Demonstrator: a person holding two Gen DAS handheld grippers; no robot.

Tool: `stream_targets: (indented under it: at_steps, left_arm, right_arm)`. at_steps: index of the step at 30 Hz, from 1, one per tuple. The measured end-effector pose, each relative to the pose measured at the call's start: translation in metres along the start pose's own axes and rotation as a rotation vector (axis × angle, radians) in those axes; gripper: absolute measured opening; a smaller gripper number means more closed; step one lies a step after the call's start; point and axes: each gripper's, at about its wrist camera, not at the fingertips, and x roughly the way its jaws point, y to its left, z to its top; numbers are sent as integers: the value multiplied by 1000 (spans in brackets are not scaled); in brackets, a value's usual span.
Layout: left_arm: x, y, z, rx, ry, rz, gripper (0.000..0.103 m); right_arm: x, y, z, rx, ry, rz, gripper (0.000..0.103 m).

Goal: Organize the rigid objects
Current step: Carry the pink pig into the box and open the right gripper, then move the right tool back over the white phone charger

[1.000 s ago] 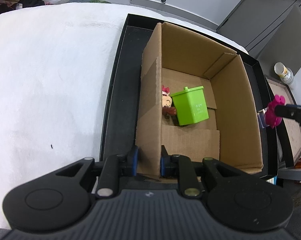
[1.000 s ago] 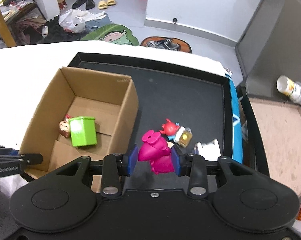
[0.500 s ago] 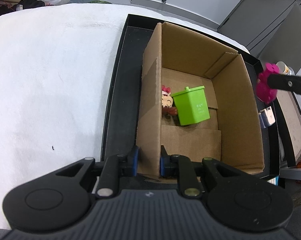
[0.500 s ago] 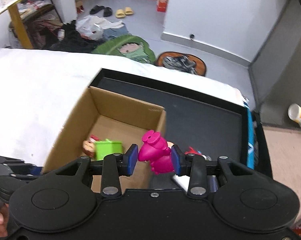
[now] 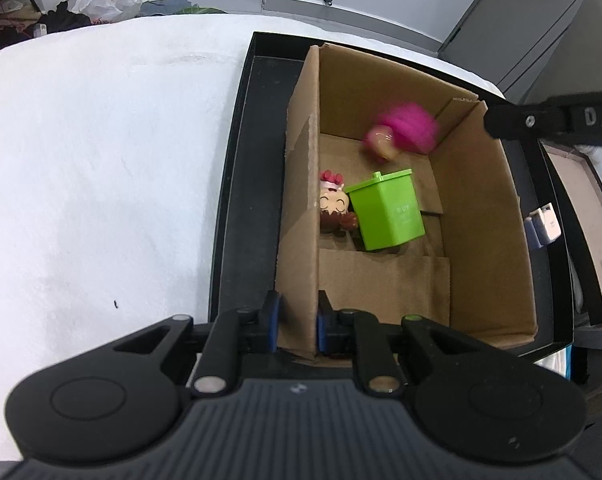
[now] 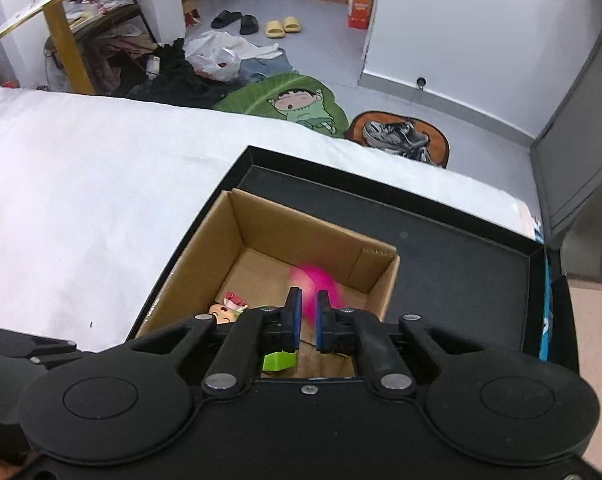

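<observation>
Cardboard box [image 5: 481, 248] stands in the black tray [image 5: 237, 184] on the white cloth. Left gripper [image 5: 297, 316] is clamped on the box's near-left wall, one pad on each face. Right gripper [image 6: 305, 320] is above the box, its jaws drawn together with nothing between them. Magenta toy [image 5: 405, 130] appears blurred inside the box near the far wall. Green bin [image 5: 389, 210] and doll figure [image 5: 333, 208] lie on the box floor, touching.
</observation>
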Motion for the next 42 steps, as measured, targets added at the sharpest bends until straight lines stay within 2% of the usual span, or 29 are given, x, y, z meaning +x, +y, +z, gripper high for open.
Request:
stream_targets:
  at_steps: [7,17,22,27,33,42]
  left_arm:
    - [1,1,2,-6,4,-5,16]
    - [1,-1,1,1,1,3,16]
    - [1,-3,1,9,-3,16,16]
    - [0,-6,0,24,-13,39,16]
    - [0,-13,1,54,-21,79,12]
    - [1,-18,-1,87,-32,118,10]
  right_arm:
    - [-2,-3,-15,18,13,10,7]
    - [-28,-30,-26,82,-33,23,11]
    - [-36,-46,-38,100,-50,11,23]
    - [-39,-60,-52,120,-69,-3,42]
    - [-39,-81,-64,167,-80,-15,48]
    - [-25,-109,-82,268,-57,-5,48]
